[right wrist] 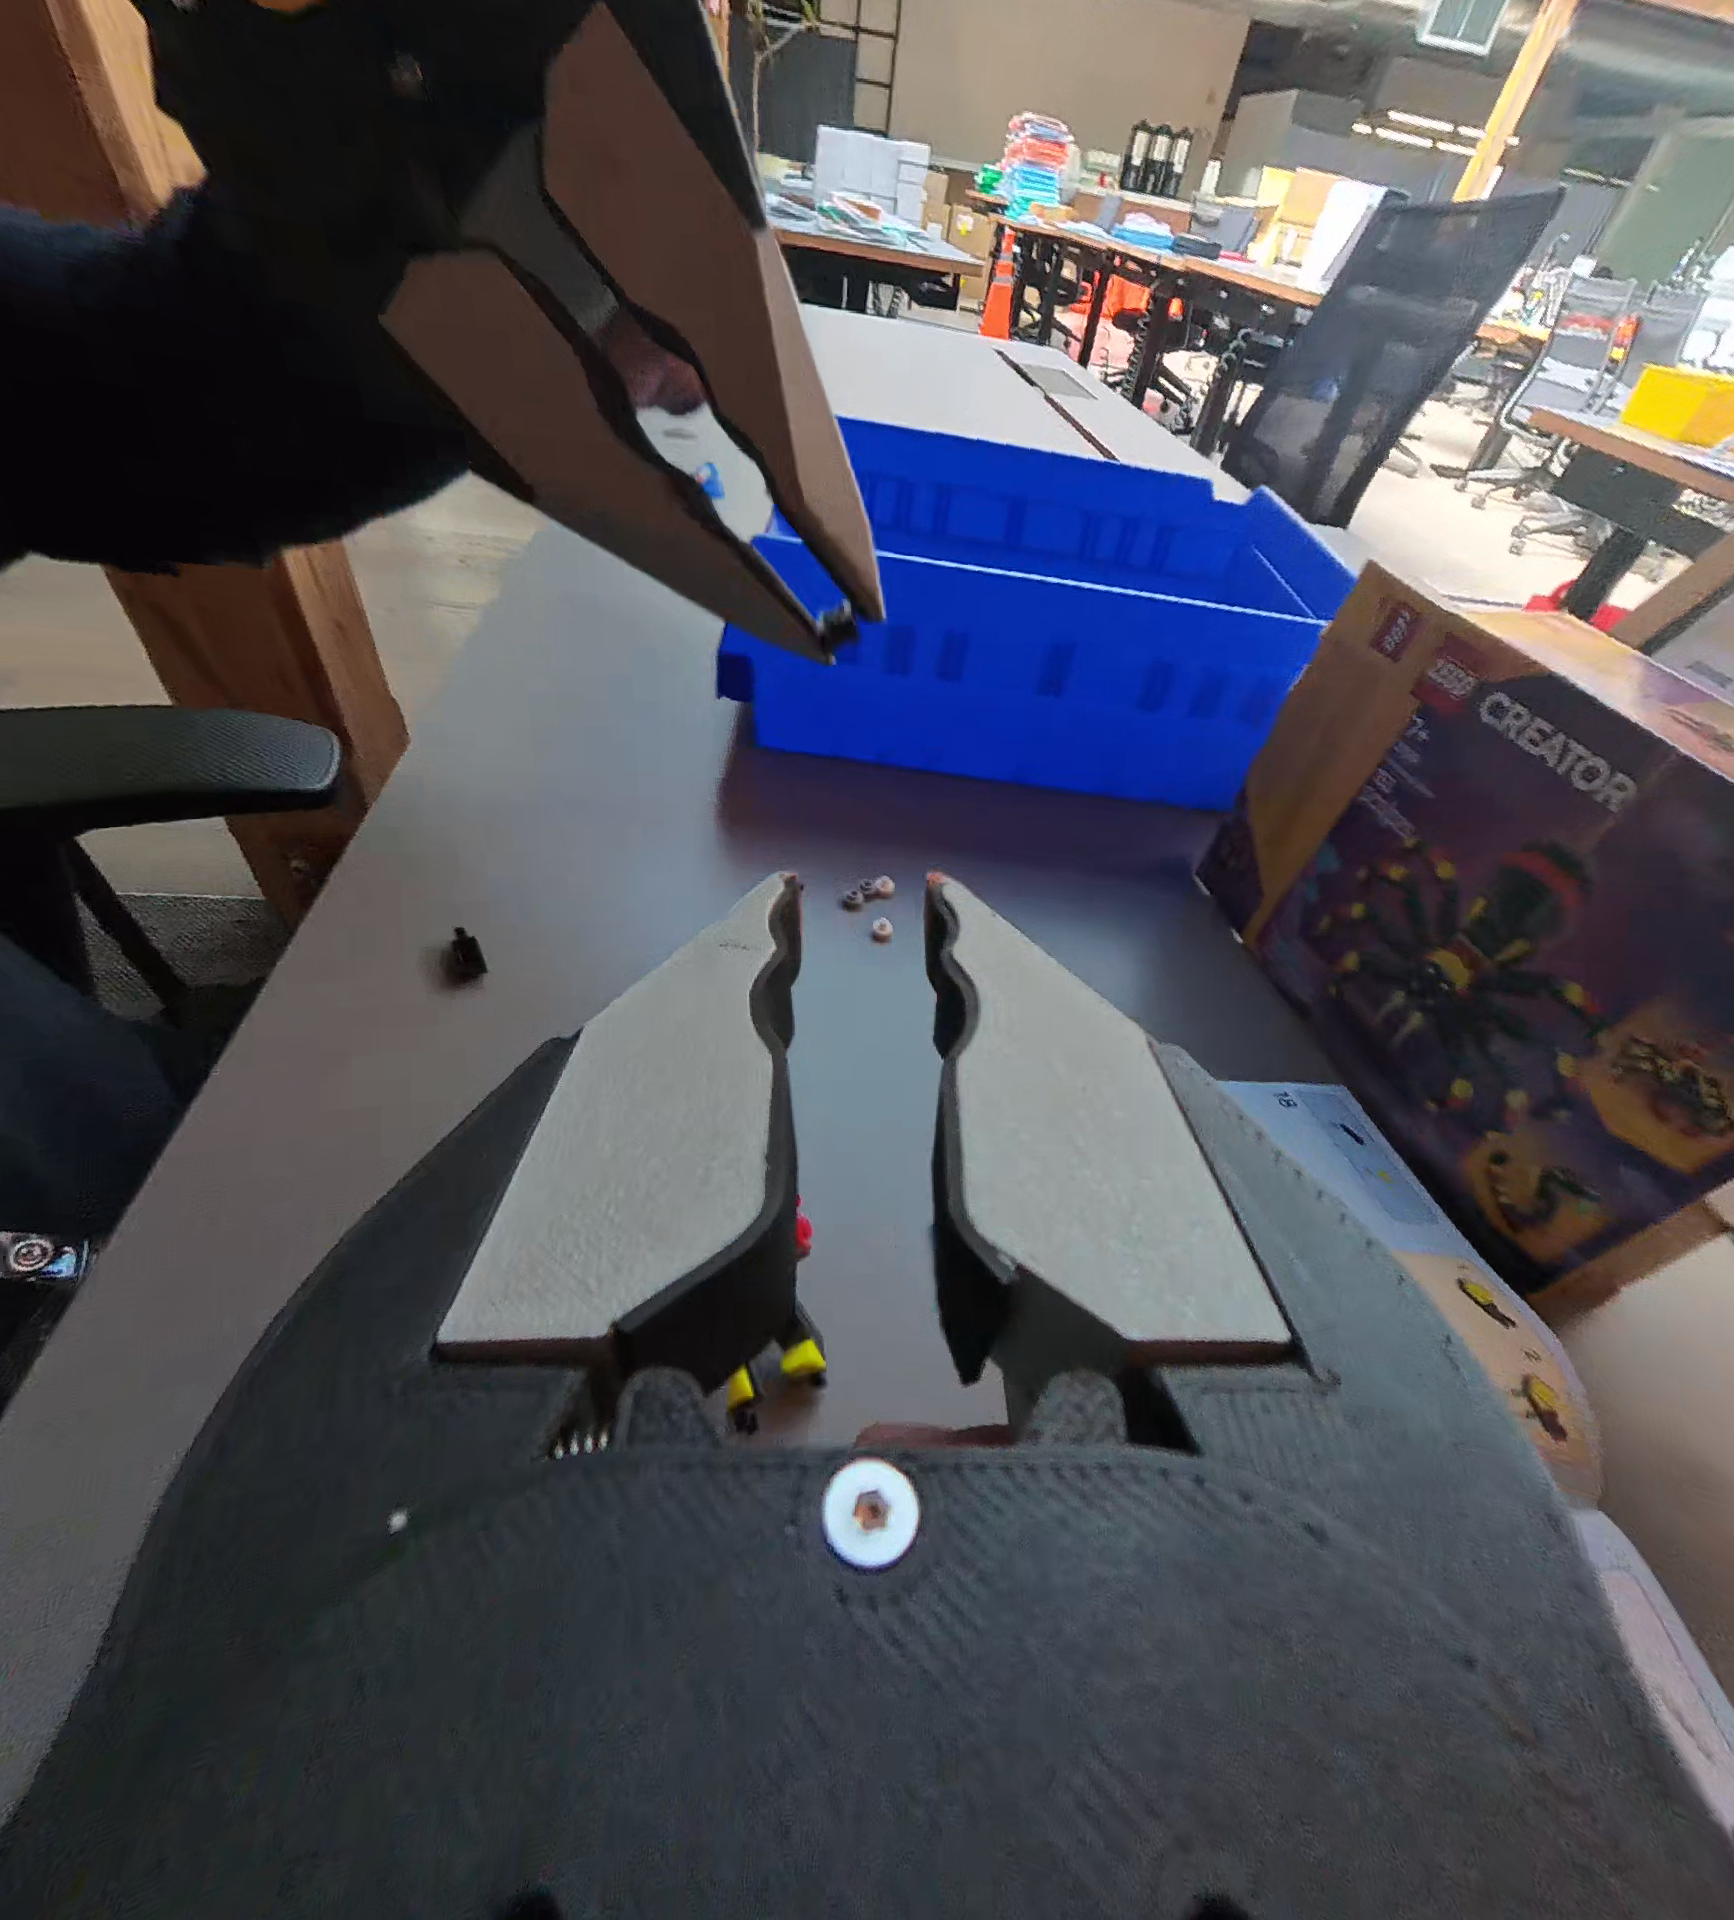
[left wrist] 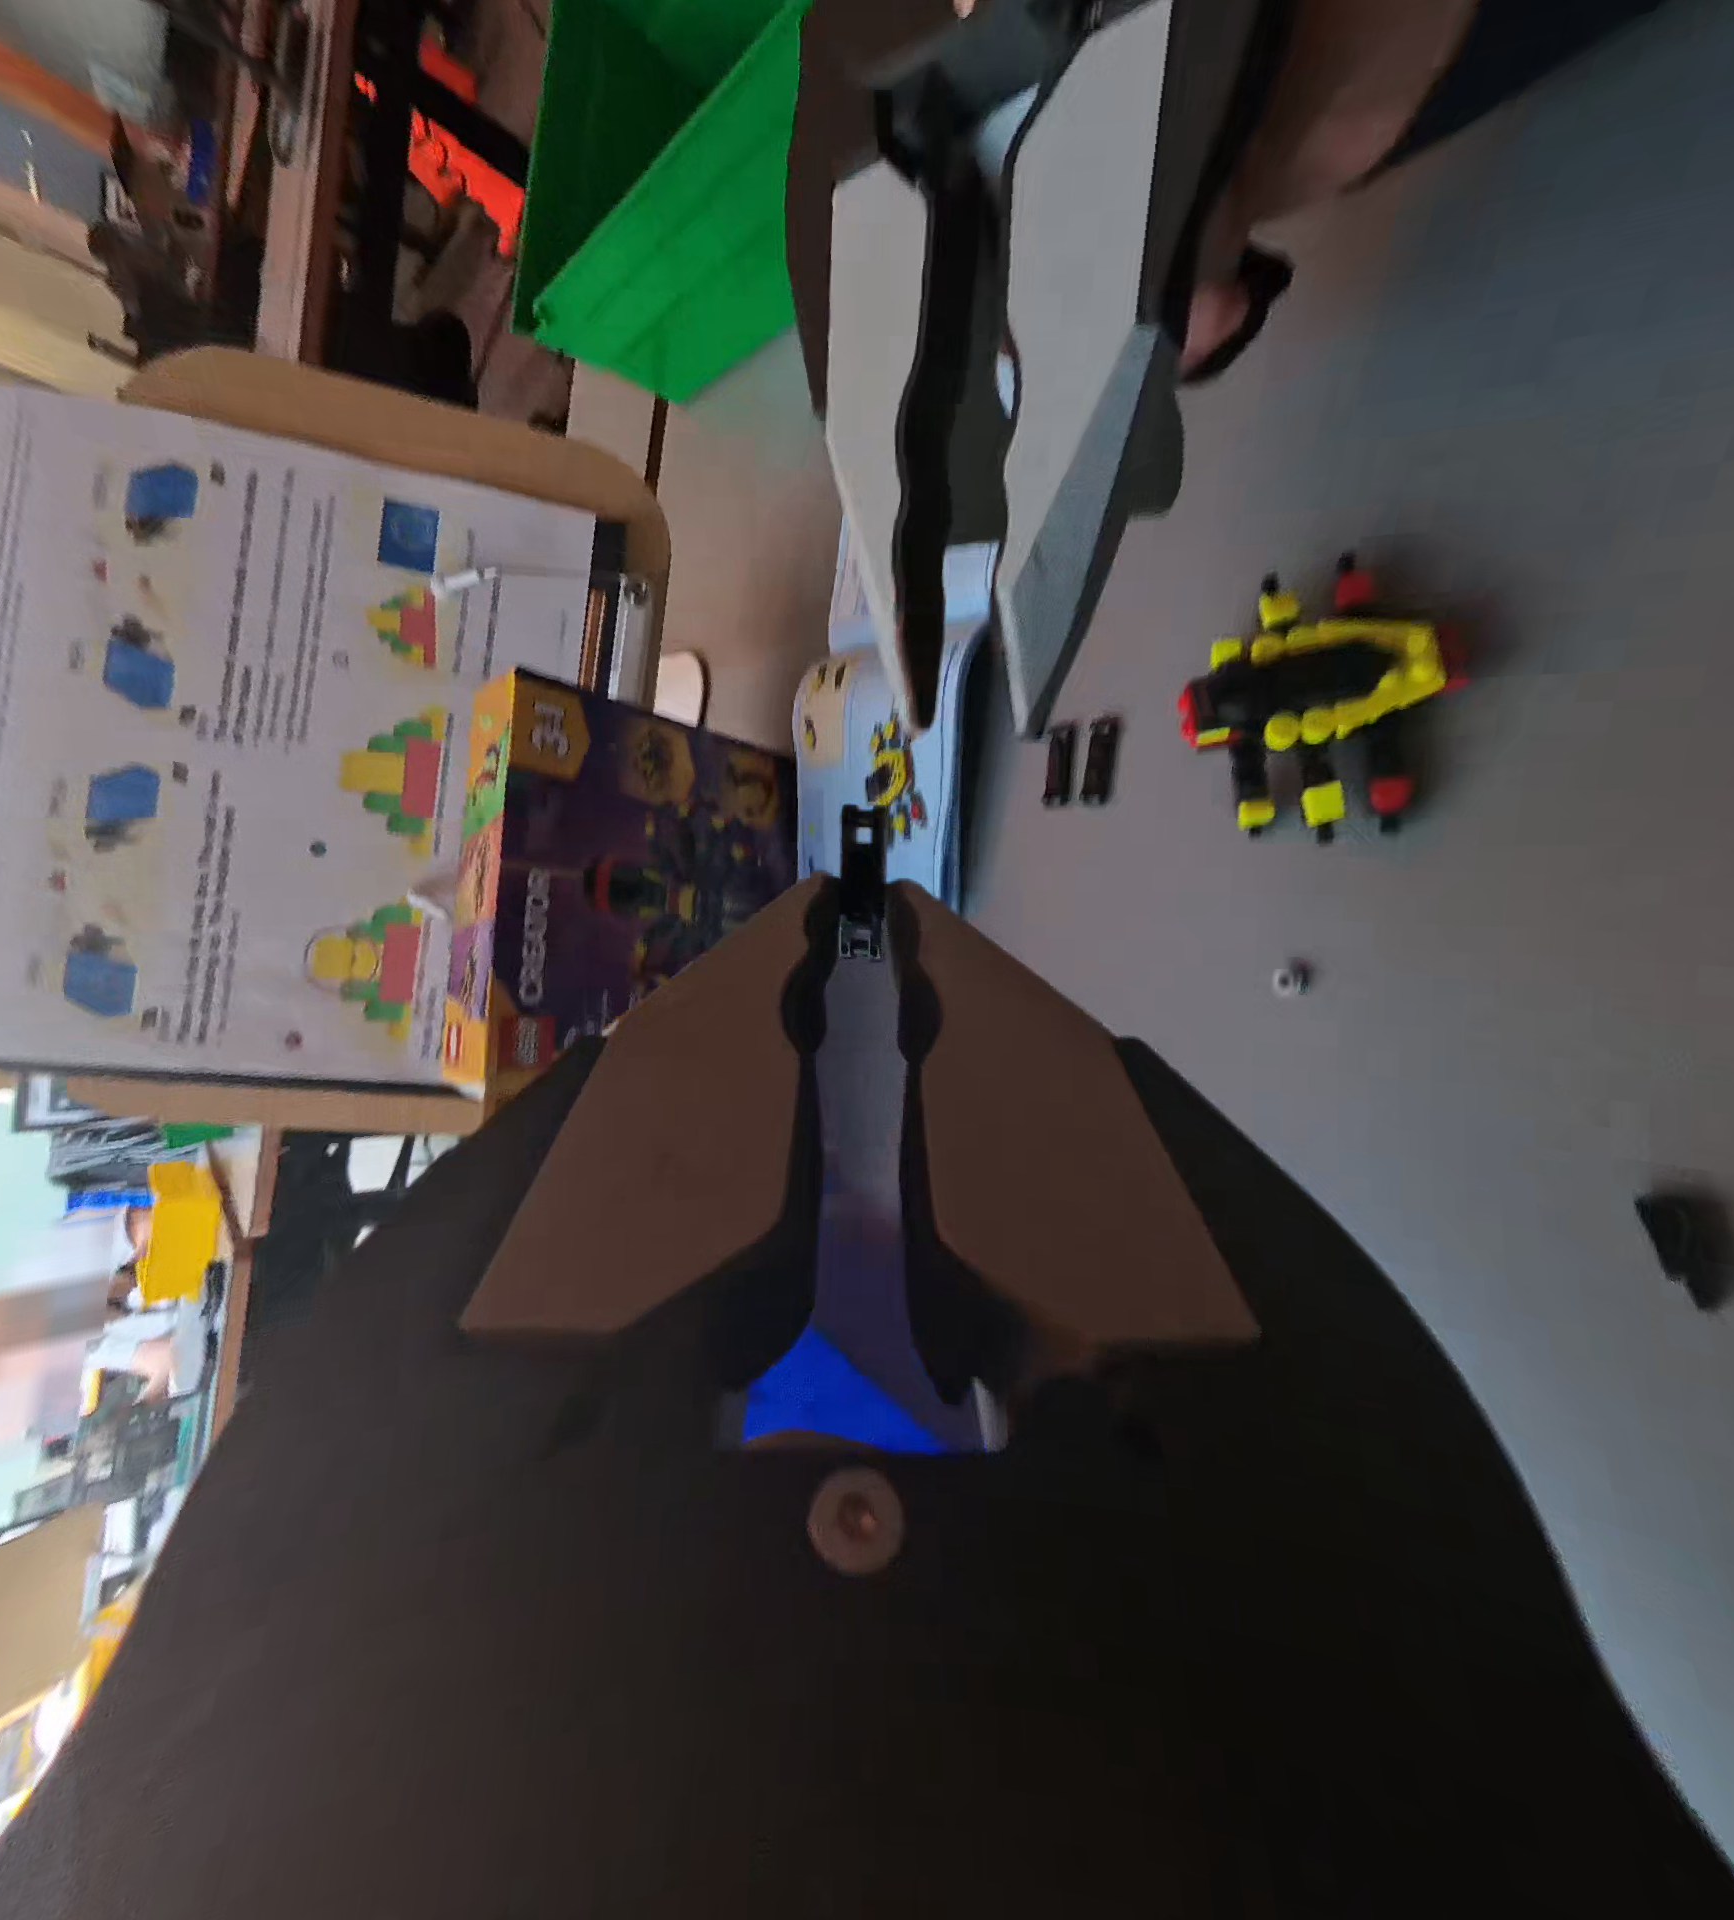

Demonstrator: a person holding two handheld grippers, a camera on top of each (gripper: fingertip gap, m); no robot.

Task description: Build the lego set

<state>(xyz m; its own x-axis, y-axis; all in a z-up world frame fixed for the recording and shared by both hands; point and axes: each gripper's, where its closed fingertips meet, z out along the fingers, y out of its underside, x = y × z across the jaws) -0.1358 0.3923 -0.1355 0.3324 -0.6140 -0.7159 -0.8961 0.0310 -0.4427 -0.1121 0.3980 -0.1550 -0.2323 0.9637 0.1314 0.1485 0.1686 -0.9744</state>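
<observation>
In the left wrist view, the left gripper point(left wrist: 861, 894) was clenched on a thin black lego piece point(left wrist: 861, 883) that stuck out past its tips; the half-built yellow and black model point(left wrist: 1320, 707) lay on the table point(left wrist: 1465, 1039) well to the right of those jaws, two small dark pieces point(left wrist: 1081, 762) nearer them. In the right wrist view, the right gripper point(right wrist: 861, 883) hung released and empty, three tiny round pieces point(right wrist: 871, 904) on the table just ahead of its tips, a black piece point(right wrist: 465, 954) off to their left. The pinch looked shallow; a twist or bump could likely flick the piece away.
</observation>
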